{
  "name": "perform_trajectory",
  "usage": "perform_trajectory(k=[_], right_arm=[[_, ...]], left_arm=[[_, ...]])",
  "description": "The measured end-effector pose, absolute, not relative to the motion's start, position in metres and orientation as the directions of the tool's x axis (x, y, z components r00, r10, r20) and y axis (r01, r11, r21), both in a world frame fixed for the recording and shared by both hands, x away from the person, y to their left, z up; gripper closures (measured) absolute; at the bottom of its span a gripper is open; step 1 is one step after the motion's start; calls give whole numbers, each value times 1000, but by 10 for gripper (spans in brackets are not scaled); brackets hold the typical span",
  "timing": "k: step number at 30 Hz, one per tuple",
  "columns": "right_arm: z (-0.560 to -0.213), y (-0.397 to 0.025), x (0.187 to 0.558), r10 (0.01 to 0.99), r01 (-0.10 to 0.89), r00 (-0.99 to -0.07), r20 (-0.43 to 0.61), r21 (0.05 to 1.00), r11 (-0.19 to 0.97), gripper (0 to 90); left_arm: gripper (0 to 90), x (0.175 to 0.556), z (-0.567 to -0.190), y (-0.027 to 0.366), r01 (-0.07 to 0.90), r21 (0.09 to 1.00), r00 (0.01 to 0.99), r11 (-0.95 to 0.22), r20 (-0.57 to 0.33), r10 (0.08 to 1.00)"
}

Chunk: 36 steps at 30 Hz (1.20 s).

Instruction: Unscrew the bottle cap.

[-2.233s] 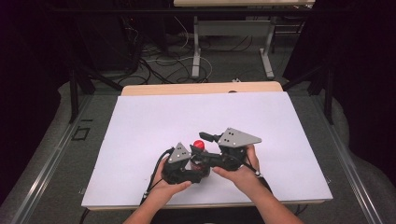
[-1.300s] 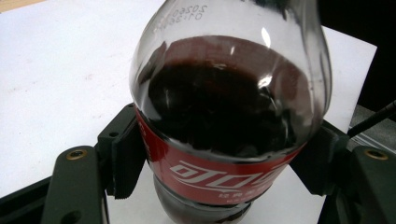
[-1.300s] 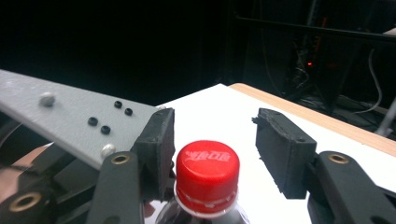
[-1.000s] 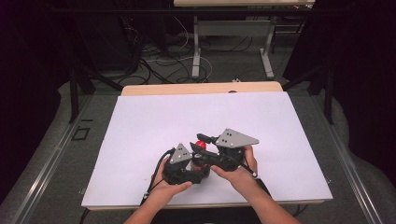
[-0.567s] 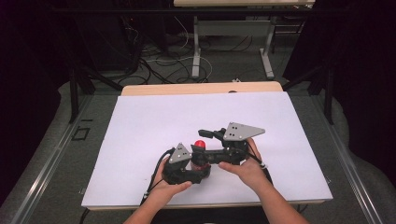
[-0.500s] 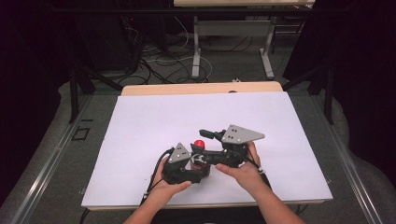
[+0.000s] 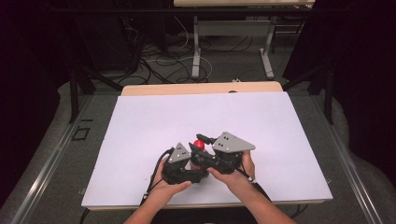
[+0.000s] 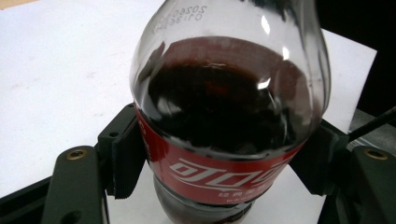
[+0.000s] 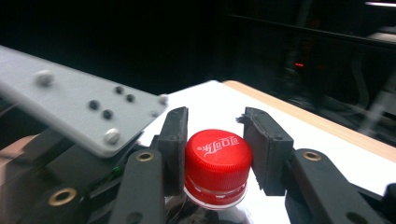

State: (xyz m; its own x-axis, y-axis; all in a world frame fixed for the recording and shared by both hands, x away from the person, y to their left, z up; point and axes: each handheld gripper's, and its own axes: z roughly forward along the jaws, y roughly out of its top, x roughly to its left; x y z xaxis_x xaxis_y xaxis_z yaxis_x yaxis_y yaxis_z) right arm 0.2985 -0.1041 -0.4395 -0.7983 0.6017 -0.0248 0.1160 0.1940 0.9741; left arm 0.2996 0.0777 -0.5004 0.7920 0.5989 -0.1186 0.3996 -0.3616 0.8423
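A lab-like recording space: a wooden table covered by a white sheet stands amid black curtains, with tangled black cables and grey metal desk legs on the grey floor.

The cola bottle stands upright on the surface, near its front edge and a little right of the middle. The left tool sits to the bottle's left and close to the person, its jaws one on each side of the bottle's lower body, pressed against the label band. The right tool lies to the bottle's right and higher up, with the bottle cap between its jaws: one jaw touches the cap's side, the other stands just apart from it. The left tool's three-cornered plate lies just beside the cap. The person's hands hold both tools from the front edge. Behind the surface, cables lie on the floor among table legs.
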Motion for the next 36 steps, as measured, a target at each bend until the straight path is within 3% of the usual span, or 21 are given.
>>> perform_trajectory(k=[1,4,6,10,12,13,14,20,22,27,36], right_arm=[[-439,-104,298,602,116,-798,-25,974,194,611],[-435,-121,322,376,110,-926,25,973,205,614],[-434,-127,332,286,102,-957,41,974,204,614],[-434,-130,339,215,74,-976,26,973,219,606],[-434,-129,337,241,74,-970,21,974,215,566],[-434,-128,335,272,76,-962,18,976,204,471],[-432,-126,328,319,102,-947,43,980,170,453],[-434,-105,298,587,84,-809,-36,981,176,480],[-436,-100,295,629,88,-776,-38,982,167,498],[-439,-99,297,663,109,-747,-45,976,189,531],[-436,-110,295,599,123,-801,-4,978,171,606]], left_arm=[[298,299,-500,78,398,843,795,-361,-120,595],[298,297,-498,77,393,847,809,-357,-134,572],[298,297,-497,76,382,849,822,-365,-132,553],[298,297,-497,76,380,849,820,-367,-126,559],[298,299,-498,77,382,848,814,-368,-120,568],[298,299,-498,77,389,844,808,-369,-121,576],[298,300,-499,78,392,845,796,-364,-113,595],[298,299,-500,77,397,846,790,-356,-118,601],[298,299,-500,77,397,846,790,-356,-118,602],[298,299,-500,78,398,843,791,-363,-115,600],[298,299,-498,79,397,846,790,-356,-117,601]])
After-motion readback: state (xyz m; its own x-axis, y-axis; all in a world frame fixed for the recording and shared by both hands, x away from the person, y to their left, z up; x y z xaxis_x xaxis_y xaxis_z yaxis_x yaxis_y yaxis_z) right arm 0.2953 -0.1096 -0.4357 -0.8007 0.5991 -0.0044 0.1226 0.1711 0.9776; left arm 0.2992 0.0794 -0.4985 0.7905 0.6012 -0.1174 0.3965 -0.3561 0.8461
